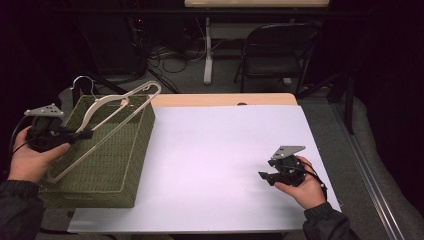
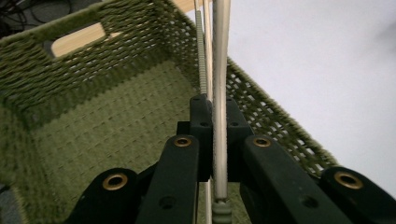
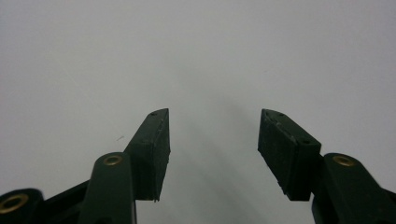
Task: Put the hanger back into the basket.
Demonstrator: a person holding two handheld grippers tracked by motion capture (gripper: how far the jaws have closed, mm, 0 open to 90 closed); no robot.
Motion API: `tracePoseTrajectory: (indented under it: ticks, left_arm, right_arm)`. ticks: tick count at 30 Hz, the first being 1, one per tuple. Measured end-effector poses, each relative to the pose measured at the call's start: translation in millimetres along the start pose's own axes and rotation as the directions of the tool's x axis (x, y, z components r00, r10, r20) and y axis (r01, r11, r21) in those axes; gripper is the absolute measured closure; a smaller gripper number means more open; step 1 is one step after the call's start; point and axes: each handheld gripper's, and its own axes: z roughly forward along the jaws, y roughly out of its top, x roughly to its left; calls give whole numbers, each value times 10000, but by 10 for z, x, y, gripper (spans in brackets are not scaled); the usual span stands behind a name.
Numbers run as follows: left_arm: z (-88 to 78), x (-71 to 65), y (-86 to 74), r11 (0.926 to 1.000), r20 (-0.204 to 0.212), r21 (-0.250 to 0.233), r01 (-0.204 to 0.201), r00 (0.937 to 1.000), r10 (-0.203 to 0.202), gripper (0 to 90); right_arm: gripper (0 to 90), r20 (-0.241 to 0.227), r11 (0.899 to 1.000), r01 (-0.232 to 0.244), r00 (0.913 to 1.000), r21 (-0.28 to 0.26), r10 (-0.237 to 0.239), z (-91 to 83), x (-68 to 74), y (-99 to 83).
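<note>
A cream plastic clothes hanger (image 1: 107,120) with a metal hook (image 1: 82,82) hangs tilted over a green woven basket (image 1: 125,165) at the table's left. My left gripper (image 1: 86,133) is shut on one arm of the hanger, above the basket's inside. In the left gripper view the hanger's pale bar (image 2: 220,88) runs up between the closed jaws, with the basket's floor (image 2: 107,126) below. My right gripper (image 1: 265,176) rests low over the white table cover at the right, open. The right gripper view has its gripper (image 3: 212,140) with jaws spread wide and nothing between them.
A white sheet (image 1: 220,150) covers most of the wooden table (image 1: 225,99). The basket has a cut-out handle (image 2: 77,39) in its far wall. Behind the table stand a folding chair (image 1: 277,47) and a tangle of cables (image 1: 170,55) on the floor.
</note>
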Motion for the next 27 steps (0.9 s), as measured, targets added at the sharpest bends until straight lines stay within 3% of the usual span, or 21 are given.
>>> tracePoseTrajectory:
  ticks: [6,17,19,20,21,27]
  left_arm:
    - [-17,139,-127,9999,-211,13,161,9996,-160,873]
    - [18,253,-315,9996,-196,42,275,9994,-274,873]
    - [17,265,-331,9996,-181,13,294,9994,-294,873]
    - [14,270,-337,9995,-211,57,309,9993,-308,873]
    - [15,278,-346,9996,-273,75,290,9992,-288,873]
    - [33,322,-425,9990,-193,121,421,9989,-418,873]
  right_arm:
    - [435,-13,9999,-92,10000,-108,92,32,3,-14]
    - [435,-43,9998,-100,9999,162,101,68,8,-25]
    - [435,-67,9995,-194,9998,-256,192,102,10,-42]
    - [435,-80,9991,-92,9999,420,95,62,0,-26]
    - [435,-85,9997,-144,9999,182,145,78,0,-36]
    - [435,-73,9997,-241,9997,38,241,98,-7,-52]
